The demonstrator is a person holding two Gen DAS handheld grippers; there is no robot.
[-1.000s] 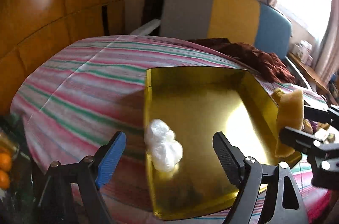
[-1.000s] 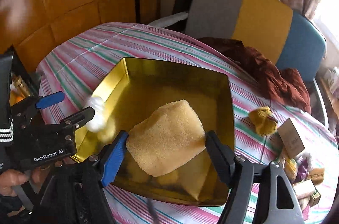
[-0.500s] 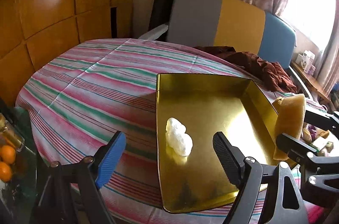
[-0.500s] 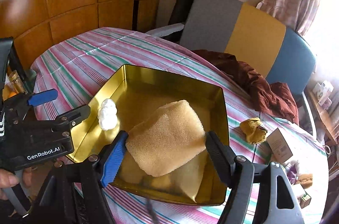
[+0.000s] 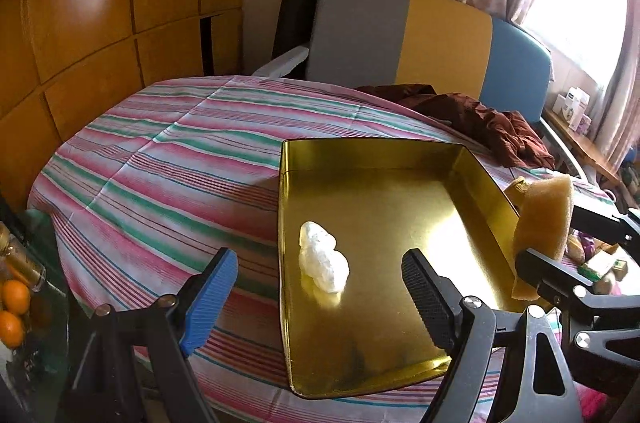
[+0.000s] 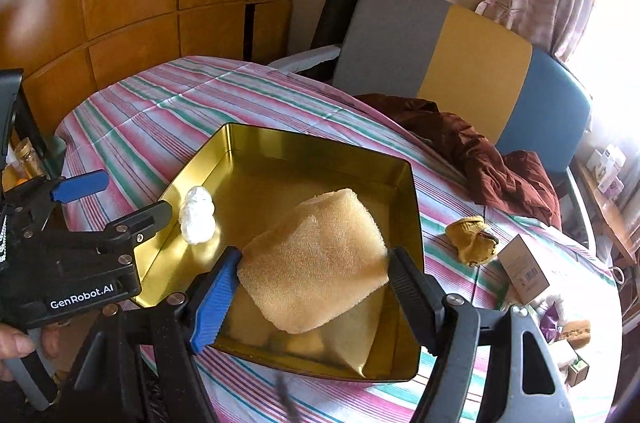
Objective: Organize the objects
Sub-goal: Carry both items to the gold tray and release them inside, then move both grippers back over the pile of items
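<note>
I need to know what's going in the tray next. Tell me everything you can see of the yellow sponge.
The yellow sponge is a thick, squarish block of porous, foam-like material, tan-yellow with rounded edges. It is tilted, clamped at two opposite sides by the right gripper, and held above the gold tray. Nothing else visibly touches it.

oranges cut off at edge, box print unreadable

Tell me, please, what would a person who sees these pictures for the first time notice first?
First, the shiny gold tray on the striped tablecloth, with a small white wad lying near its left wall. Next, the yellow sponge clamped in the right gripper above the tray. The left gripper stands open and empty near the wad.
</note>
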